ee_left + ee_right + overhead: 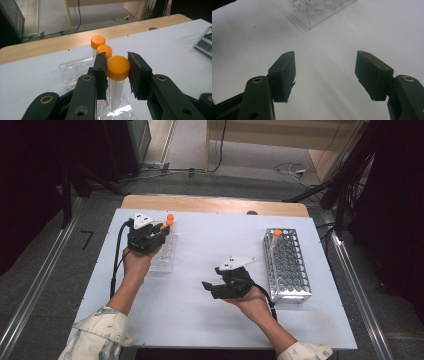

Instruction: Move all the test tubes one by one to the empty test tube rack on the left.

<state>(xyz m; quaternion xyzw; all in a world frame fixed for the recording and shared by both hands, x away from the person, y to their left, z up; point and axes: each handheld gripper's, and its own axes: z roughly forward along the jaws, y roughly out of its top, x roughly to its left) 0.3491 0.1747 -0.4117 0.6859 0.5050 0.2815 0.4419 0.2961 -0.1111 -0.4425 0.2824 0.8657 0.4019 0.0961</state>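
My left gripper [117,60] is shut on the orange cap of a clear centrifuge tube [117,70] that stands upright in a clear plastic rack [72,72]. Both jaws press the cap's sides. Behind it two more orange-capped tubes [101,46] stand in the same rack. In the high view the left gripper [161,228] sits over the far end of the clear rack [165,257], at the table's left. My right gripper [212,287] hovers mid-table, open, with nothing between its jaws [324,53]. It points towards the clear rack [319,10].
A metal tube rack [287,265] stands at the right of the white table top [210,320], with one orange-capped tube [277,233] in its far corner. A corner of the metal rack [206,42] appears at the right of the left gripper view. Cables lie on the floor behind the table.
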